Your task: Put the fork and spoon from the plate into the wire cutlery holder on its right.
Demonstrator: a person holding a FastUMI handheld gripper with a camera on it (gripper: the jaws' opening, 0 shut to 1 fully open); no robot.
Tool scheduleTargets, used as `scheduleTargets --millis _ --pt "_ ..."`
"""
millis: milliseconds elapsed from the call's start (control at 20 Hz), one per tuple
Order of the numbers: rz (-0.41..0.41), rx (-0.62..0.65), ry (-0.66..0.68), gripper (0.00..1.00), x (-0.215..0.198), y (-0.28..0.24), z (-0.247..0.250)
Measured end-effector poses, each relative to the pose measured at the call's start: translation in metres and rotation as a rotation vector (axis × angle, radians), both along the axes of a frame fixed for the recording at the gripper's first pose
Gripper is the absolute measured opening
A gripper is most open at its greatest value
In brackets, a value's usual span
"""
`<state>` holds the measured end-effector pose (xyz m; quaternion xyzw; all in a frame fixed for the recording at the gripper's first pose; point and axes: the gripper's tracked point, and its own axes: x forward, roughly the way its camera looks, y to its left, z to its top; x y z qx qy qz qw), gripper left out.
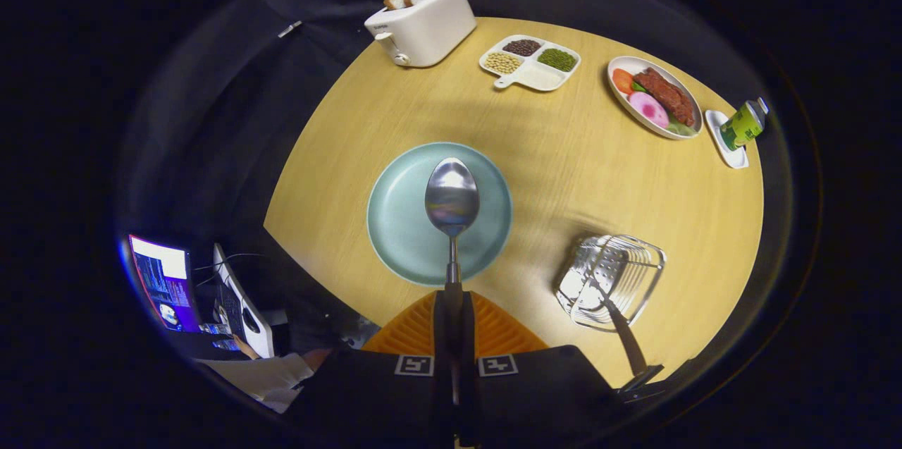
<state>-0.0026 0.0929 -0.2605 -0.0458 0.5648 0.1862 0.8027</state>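
Glossy metal spoon (452,200), matt plate (399,223), wire holder (612,281), wood-grain table (564,160).

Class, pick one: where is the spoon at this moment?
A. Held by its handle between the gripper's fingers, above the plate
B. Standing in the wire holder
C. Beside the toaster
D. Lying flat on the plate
A: the gripper is shut on the handle of the spoon, whose bowl hangs over the plate.
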Motion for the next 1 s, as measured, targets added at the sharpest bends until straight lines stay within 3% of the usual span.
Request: scheduleTargets --millis 150,450,650,1000 --pt "0.005 -0.051 0.038 0.08 -0.015 -0.046 0.015" --pt "-0.070 -0.110 0.153 0.08 -0.032 -0.116 0.013" --pt "-0.157 -0.081 0.247 0.08 -0.028 -0.126 0.001" --pt "-0.213 -0.077 0.356 0.08 -0.024 -0.129 -0.016"
